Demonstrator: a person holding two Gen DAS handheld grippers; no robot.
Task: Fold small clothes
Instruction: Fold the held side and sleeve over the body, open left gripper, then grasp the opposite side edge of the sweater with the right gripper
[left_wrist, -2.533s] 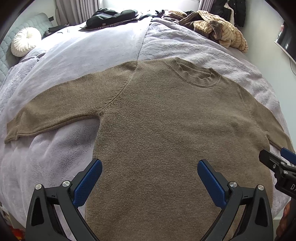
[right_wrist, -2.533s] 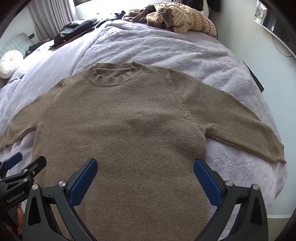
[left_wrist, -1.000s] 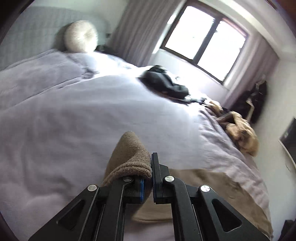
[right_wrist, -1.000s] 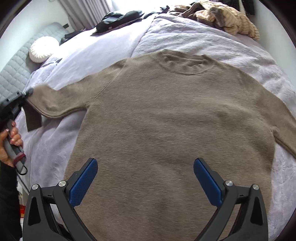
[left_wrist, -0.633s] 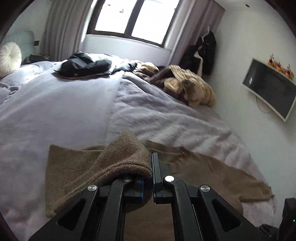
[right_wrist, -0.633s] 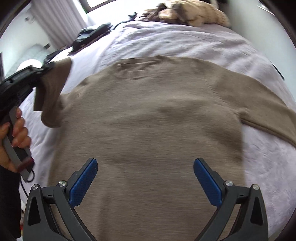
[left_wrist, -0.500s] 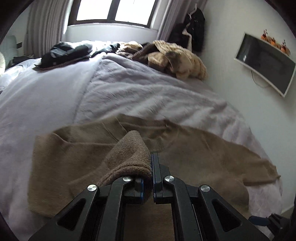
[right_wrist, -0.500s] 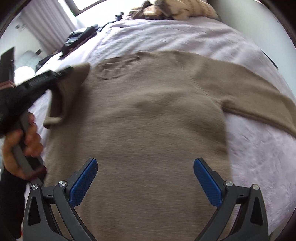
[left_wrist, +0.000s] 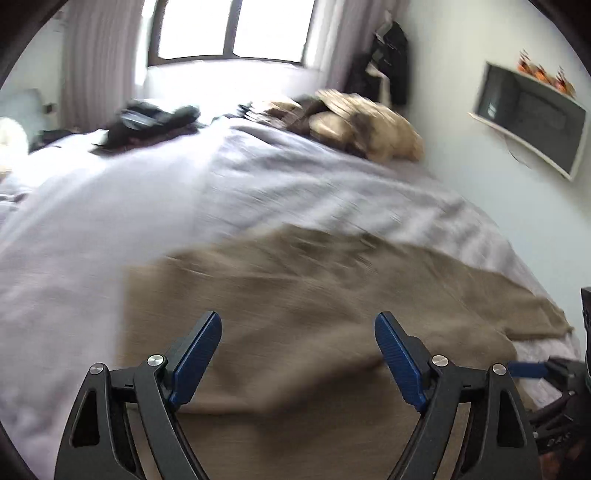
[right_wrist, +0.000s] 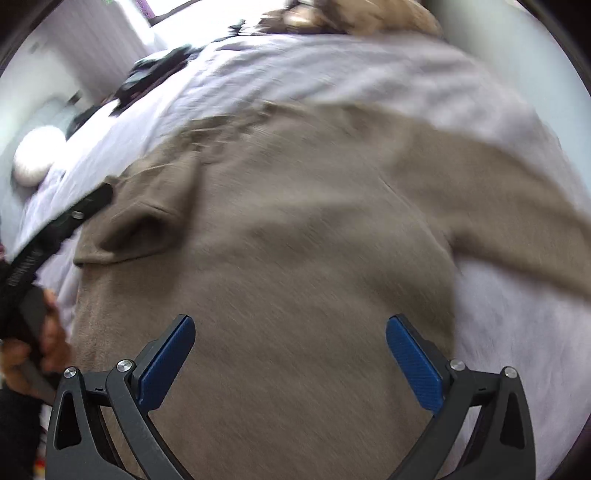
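one brown sweater (right_wrist: 295, 236) on one bed (left_wrist: 110, 206). two grippers: the left gripper (left_wrist: 297, 354) and the right gripper (right_wrist: 290, 356). one hand (right_wrist: 33, 350) in view. one dark heap of clothes (left_wrist: 147, 122), one tan heap (left_wrist: 362, 129), one round white cushion (right_wrist: 35, 160), one window (left_wrist: 232, 29), one wall screen (left_wrist: 532, 118).

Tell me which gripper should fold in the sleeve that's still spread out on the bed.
Right. The unfolded sleeve lies on the right gripper's side, and its jaws are open and empty above the sweater. The left gripper, jaws opening, nothing between them, sits over the sleeve already folded in.
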